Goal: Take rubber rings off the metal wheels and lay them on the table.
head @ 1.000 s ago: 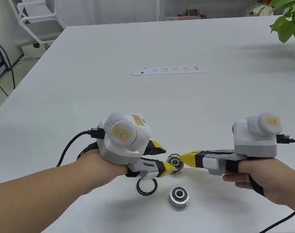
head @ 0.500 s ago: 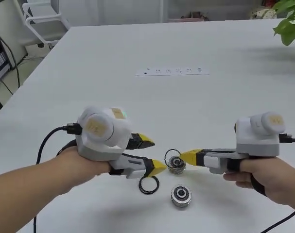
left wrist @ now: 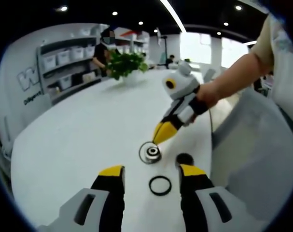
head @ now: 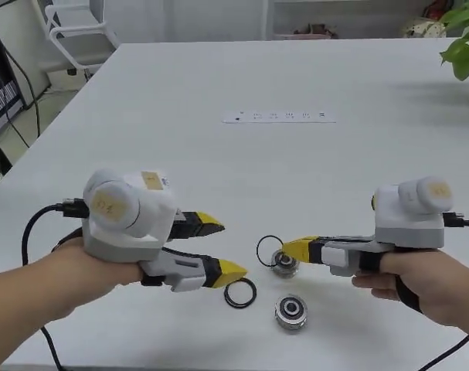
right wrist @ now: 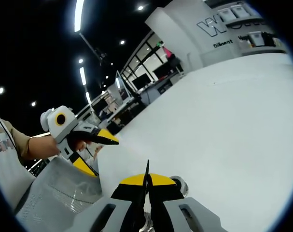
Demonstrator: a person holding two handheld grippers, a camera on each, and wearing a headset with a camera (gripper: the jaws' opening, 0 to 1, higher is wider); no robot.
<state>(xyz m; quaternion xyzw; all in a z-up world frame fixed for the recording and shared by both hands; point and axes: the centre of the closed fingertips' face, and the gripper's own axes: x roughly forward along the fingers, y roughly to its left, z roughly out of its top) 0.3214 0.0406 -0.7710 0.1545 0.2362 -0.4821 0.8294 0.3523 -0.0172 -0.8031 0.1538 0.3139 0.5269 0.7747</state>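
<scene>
Just beside the small silver metal wheel point(head: 285, 263), one thick black rubber ring point(head: 227, 294) already lies on the white table point(head: 219, 154), while the right gripper point(head: 293, 249) pinches a thinner black ring point(head: 258, 249) at that wheel, the left gripper point(head: 230, 248) gapes empty, and a second metal wheel point(head: 290, 312) nearby seems not yet stripped.

Open table point(head: 334, 178) around loose ring point(head: 239, 293), wheels point(head: 291, 313)

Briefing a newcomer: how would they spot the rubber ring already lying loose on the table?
On the white table, look between the two yellow-tipped grippers. The loose ring lies flat close to the left gripper's open jaws, beside the lower metal wheel. Unlike the other ring, pinched by the right gripper, nothing touches it.
</scene>
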